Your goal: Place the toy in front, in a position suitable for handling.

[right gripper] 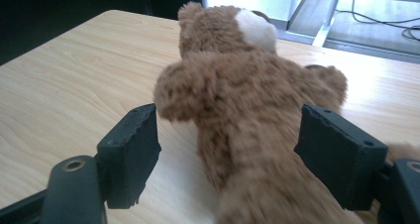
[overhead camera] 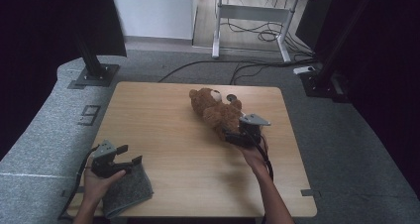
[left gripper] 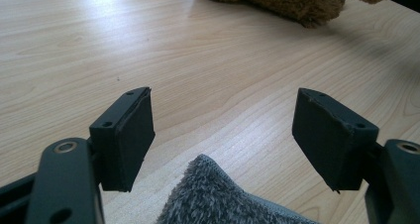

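2 grippers are at work on the wooden table (overhead camera: 163,135), each in one of the person's hands; the right gripper (overhead camera: 233,136) has reached the brown teddy bear (overhead camera: 216,111), which lies toward the far right of the tabletop with its head pointing away from the person. In the right gripper view the jaws stand wide on either side of the bear's body (right gripper: 247,110); the right-hand pad sits against or just beside the fur, the left-hand pad stands apart with bare wood showing in the gap, so I judge nothing is clamped yet. The left gripper (overhead camera: 119,157) rests at the near left corner over a grey fleecy cloth (overhead camera: 126,190); its jaws are also spread wide with nothing between them, the cloth's edge (left gripper: 208,194) lying just below.

The risks, as I judge them: the plush is soft and lopsided, so jaws closing on loose fur or 1 limb alone could let the bear sag, swing or slip free when lifted; closing off-centre could also push it sideways toward the table's right edge.
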{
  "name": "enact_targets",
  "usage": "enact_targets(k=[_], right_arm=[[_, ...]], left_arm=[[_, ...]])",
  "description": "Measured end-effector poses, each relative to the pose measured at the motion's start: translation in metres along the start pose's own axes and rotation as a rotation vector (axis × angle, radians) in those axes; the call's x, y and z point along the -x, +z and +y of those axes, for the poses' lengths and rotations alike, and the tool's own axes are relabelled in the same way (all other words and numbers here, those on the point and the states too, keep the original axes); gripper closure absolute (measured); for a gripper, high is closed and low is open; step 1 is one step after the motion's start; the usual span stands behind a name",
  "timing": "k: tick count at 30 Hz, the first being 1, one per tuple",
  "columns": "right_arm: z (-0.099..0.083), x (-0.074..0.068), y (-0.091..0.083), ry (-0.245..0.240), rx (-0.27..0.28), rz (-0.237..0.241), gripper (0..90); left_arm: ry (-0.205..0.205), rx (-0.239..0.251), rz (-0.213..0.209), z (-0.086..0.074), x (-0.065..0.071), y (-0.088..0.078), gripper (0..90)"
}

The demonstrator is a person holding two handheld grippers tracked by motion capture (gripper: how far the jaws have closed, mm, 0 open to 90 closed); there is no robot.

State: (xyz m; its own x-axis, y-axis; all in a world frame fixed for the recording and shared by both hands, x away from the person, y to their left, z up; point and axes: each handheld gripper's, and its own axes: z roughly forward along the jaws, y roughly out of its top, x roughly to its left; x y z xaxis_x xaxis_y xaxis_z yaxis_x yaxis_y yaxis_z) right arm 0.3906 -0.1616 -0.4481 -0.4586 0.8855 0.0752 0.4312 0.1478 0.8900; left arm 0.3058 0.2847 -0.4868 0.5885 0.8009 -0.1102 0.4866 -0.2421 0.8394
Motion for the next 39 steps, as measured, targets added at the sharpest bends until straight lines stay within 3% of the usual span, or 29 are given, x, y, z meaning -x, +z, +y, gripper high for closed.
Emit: enact_targets(k=[12, 17, 21, 25, 32, 34, 37, 39], right_arm=[[0.020, -0.019, 0.044, -0.025, -0.050, 0.018, 28.3], [0.023, -0.021, 0.057, -0.019, -0.051, 0.015, 35.1], [0.024, -0.031, 0.075, -0.048, -0.095, 0.003, 40.5], [0.020, -0.036, 0.085, -0.070, -0.128, -0.023, 53.6], [0.011, -0.030, 0.086, -0.104, -0.155, 0.014, 66.3], [0.008, -0.025, 0.081, -0.079, -0.147, 0.070, 67.6], [0.005, -0.022, 0.076, -0.066, -0.140, 0.107, 68.1], [-0.005, -0.020, 0.066, -0.062, -0.101, 0.140, 68.2]], left_arm=[[0.000, 0.011, -0.005, 0.000, 0.000, -0.002, 24.3], [0.000, 0.011, -0.004, 0.001, -0.001, -0.002, 24.3], [0.002, 0.009, -0.004, 0.000, -0.001, -0.002, 24.3], [0.002, 0.015, -0.001, 0.001, -0.002, -0.004, 24.3], [0.001, 0.015, 0.004, 0.001, -0.003, -0.005, 24.3], [0.003, 0.013, 0.005, 0.000, -0.003, -0.005, 24.3], [0.002, 0.013, 0.005, 0.001, -0.003, -0.005, 24.3], [0.002, 0.012, 0.005, 0.001, -0.003, -0.004, 24.3]])
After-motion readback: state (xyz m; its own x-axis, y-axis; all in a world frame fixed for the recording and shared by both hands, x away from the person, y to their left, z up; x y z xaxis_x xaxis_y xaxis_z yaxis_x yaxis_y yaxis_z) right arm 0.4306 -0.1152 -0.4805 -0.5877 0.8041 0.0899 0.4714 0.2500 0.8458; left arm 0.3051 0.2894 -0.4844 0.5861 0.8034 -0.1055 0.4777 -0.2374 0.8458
